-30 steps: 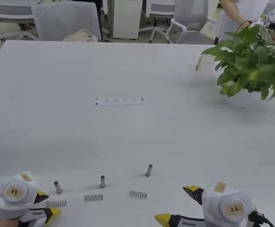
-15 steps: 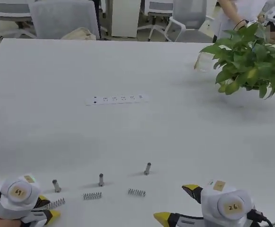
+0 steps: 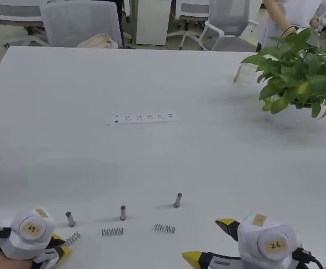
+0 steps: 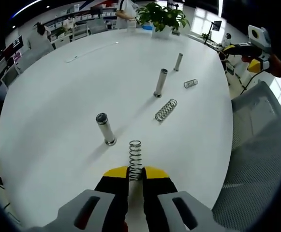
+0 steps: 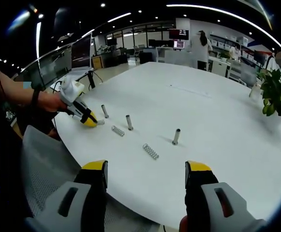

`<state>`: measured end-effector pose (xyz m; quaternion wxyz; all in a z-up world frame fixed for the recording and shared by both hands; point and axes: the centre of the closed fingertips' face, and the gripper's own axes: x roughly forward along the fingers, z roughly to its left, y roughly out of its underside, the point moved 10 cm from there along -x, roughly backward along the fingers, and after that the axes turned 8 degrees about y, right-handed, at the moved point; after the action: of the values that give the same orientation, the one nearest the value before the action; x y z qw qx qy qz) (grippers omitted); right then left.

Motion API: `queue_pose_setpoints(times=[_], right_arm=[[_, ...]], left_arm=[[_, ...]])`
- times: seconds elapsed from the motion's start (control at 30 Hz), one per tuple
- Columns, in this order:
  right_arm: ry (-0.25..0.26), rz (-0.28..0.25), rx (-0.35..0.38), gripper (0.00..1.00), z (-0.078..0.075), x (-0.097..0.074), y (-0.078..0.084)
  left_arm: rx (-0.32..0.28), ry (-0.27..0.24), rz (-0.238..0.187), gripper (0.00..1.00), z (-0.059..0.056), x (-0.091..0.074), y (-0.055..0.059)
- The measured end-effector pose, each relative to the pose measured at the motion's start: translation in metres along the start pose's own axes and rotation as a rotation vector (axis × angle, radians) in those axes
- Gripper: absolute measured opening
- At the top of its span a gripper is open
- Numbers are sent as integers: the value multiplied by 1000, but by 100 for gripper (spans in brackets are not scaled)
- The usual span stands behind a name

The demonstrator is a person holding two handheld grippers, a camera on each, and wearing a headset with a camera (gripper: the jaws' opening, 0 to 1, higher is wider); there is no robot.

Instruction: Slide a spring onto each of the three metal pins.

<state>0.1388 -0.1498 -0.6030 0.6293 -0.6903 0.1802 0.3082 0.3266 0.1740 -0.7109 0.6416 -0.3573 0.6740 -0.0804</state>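
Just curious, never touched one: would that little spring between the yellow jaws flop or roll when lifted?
Probably floppy and light: the spring is thin open coils, held at one end by the left gripper. Dropped on the smooth table, being round, it could roll.

The left tool [image 4: 136, 173] has closed its yellow-tipped jaws on the near end of the leftmost small coiled steel spring [image 4: 135, 153]. One second earlier the jaws stood apart, one on each side of it. In the head view, this spring [image 3: 72, 239] now lies slanted rather than level.
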Motion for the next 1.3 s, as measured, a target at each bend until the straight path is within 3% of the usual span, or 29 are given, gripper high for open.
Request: queue_pose_setpoints(times=[0.2,0.53,0.73,0.87,1.3], right_arm=[[0,-2,4,64,0,-2,2],[-8,-1,11,64,2,-1,5],[-21,-2,11,63,5,1,5],[-32,-1,3,63,7,3,4],[-66,-1,-20,62,12,8,0]], left_arm=[[-7,3,10,3,-7,-2,4],[-2,-3,-37,3,-21,-19,5],[12,2,-69,3,-33,-29,1],[-11,-2,-121,3,-40,-38,-2],[40,-6,-154,3,-60,-53,-14]])
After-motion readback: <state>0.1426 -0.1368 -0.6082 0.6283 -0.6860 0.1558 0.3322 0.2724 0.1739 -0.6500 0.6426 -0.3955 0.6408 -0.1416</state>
